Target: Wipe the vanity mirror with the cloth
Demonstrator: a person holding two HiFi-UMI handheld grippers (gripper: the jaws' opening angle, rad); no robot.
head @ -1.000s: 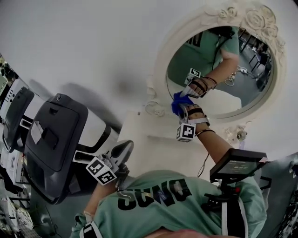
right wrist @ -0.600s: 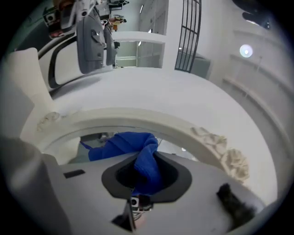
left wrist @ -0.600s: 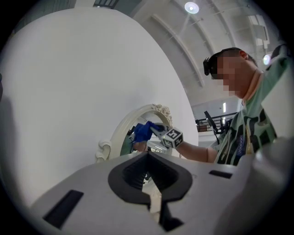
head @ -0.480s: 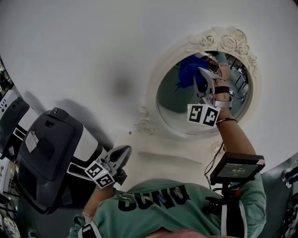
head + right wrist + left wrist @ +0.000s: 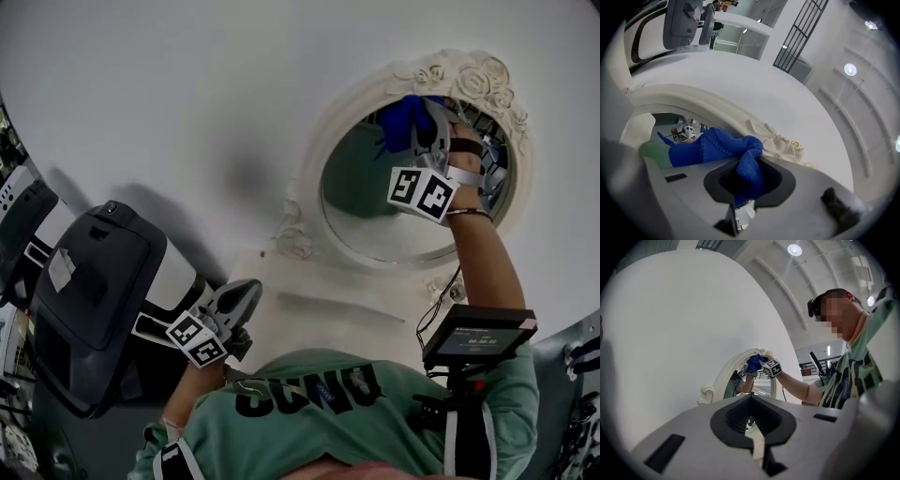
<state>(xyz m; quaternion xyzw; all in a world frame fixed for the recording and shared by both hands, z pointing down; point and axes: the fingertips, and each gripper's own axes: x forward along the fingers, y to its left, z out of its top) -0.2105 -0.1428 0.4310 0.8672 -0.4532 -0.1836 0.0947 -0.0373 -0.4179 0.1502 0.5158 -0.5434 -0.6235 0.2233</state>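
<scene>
All views shared the vanity mirror [image 5: 370, 202]: head camera looked down toward it, left claw [image 5: 249, 296] camera up from well apart, right claw [image 5: 424, 120] camera near its top rim.

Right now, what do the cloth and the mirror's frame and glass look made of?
Cloth: soft blue knitted or terry-like fabric, matte; ribbed texture and limp folds show.
Frame: white, matte, moulded rose relief; painted resin, plaster or wood, cannot tell which.
Glass: smooth, glossy mirror glass; it gives clear reflections.

One vanity mirror [image 5: 366, 202], one blue cloth [image 5: 405, 112], two claws: left claw [image 5: 247, 294], right claw [image 5: 424, 120].
</scene>
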